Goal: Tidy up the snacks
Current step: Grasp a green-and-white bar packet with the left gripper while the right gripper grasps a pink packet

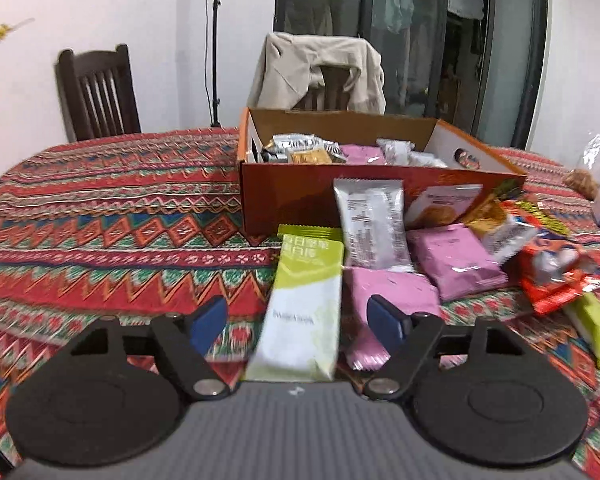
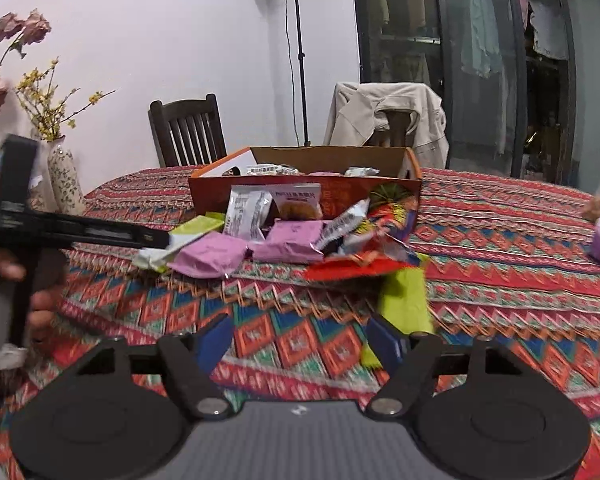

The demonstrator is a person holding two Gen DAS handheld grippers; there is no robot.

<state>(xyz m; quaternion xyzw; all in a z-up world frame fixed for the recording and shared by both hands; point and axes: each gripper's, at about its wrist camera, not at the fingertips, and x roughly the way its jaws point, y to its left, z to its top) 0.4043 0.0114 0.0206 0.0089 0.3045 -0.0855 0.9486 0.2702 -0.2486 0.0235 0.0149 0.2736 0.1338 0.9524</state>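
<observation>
left tongs: our left gripper stands partly wide, its blue pads on either side of a green-and-white snack bar; we see a gap between each pad and the wrapper, so nothing is pinched yet.
right tongs: our right gripper is also partly wide and holds nothing; bare tablecloth shows between its pads, and a lime-green packet lies just beside its right pad.
step in hand: we judge that the left tongs are lining up on the green-and-white bar to lift it into the box.
doing it well: we should centre the bar between the pads, close on its narrow width rather than its crinkled end seal, and lift it clear of the pink packet lying beside it.
the box: an open orange cardboard box sits on the table past the pile, already part filled with wrapped snacks.
the loose snacks: they lie in a heap against the box's near wall, touching and overlapping: a silver sachet leaning on the wall, more pink packets, a red wrapper.
how they look: flat, light, glossy foil pouches; we expect them to slide and crumple easily.
surroundings: a chair with a beige jacket behind the box.
</observation>
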